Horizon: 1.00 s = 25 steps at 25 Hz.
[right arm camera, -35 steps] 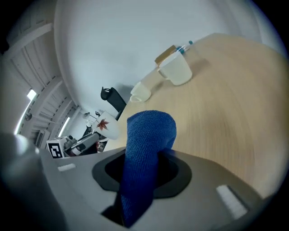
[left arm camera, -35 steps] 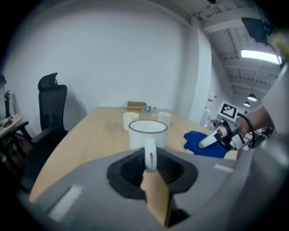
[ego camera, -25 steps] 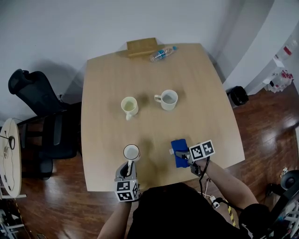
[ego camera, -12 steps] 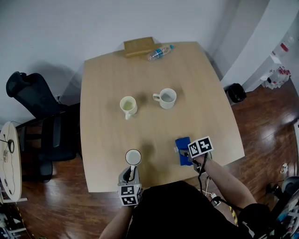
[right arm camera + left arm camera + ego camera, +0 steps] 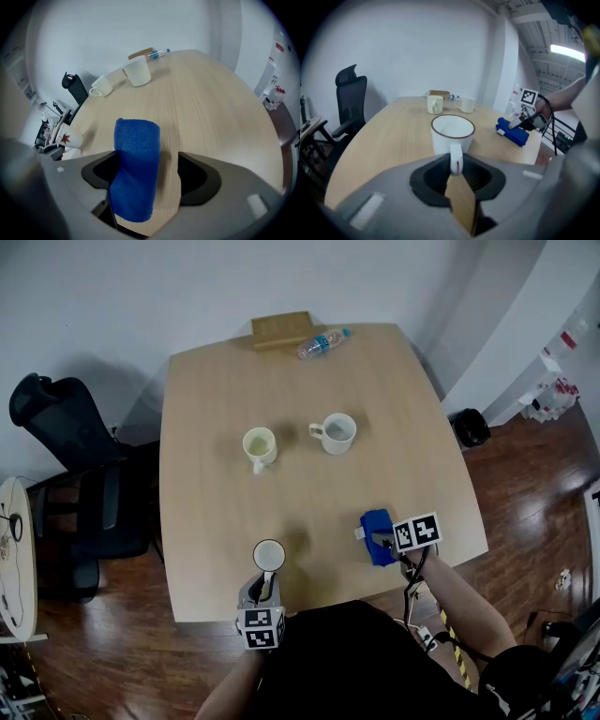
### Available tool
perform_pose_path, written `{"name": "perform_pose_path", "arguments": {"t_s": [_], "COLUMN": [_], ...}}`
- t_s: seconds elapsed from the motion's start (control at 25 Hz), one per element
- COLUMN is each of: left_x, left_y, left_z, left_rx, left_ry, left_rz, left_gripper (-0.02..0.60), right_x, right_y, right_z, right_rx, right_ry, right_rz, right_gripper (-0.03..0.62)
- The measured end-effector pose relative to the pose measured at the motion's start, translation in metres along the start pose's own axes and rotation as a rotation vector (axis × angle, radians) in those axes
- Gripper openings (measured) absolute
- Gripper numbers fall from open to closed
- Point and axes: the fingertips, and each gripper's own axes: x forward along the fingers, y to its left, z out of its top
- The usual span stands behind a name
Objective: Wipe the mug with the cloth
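A white mug (image 5: pixel 268 554) with a dark rim stands on the wooden table (image 5: pixel 309 493) near its front edge. My left gripper (image 5: pixel 264 579) is shut on the mug's handle (image 5: pixel 454 159), seen close up in the left gripper view. A folded blue cloth (image 5: pixel 377 524) lies on the table at the front right. My right gripper (image 5: pixel 382 542) stands over the cloth's near end. Its jaws have just been opening and now stand wide, with the cloth (image 5: pixel 136 164) between them against the left jaw and a gap to the right jaw.
Two more white mugs (image 5: pixel 260 446) (image 5: pixel 337 433) stand mid-table. A water bottle (image 5: pixel 322 343) and a wooden block (image 5: pixel 281 331) lie at the far edge. A black office chair (image 5: pixel 66 442) stands left of the table, and wooden floor lies to the right.
The right gripper has carried the cloth a little to the right and opened its jaws, leaving the cloth on the table. The left gripper has drawn the mug slightly nearer the front edge.
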Motion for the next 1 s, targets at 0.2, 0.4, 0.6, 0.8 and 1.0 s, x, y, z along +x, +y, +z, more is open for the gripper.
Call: {"name": "perform_pose_path", "arguments": {"t_s": [0.2,0.4,0.6,0.8,1.0], "left_x": [0.003,0.001,-0.009,-0.017,-0.042], "left_y": [0.004,0.006,0.001,0.009,0.020], "left_z": [-0.002,-0.004,-0.006,-0.015,-0.018], "left_rx": [0.015,0.020,-0.014,-0.071,-0.100], "left_ry": [-0.014,-0.015,0.005,-0.010,-0.051], "left_rz": [0.001,0.019,-0.007,-0.047,-0.016], "left_gripper": [0.072,0.089,0.132,0.158,0.160], "right_x": [-0.011,0.002,-0.017,-0.067,-0.110], "right_y": [-0.010,-0.011,-0.011,-0.014,-0.010], "right_z": [-0.001,-0.008,-0.003,0.002,-0.011], "right_rx": [0.045,0.025,0.047,0.160,0.198], "right_ry": [-0.027,-0.018,-0.096,-0.276,-0.391], "right_rz": [0.036,0.007,-0.027,-0.048,-0.063], "right_gripper": [0.296,0.318,0.299,0.298,0.276]}}
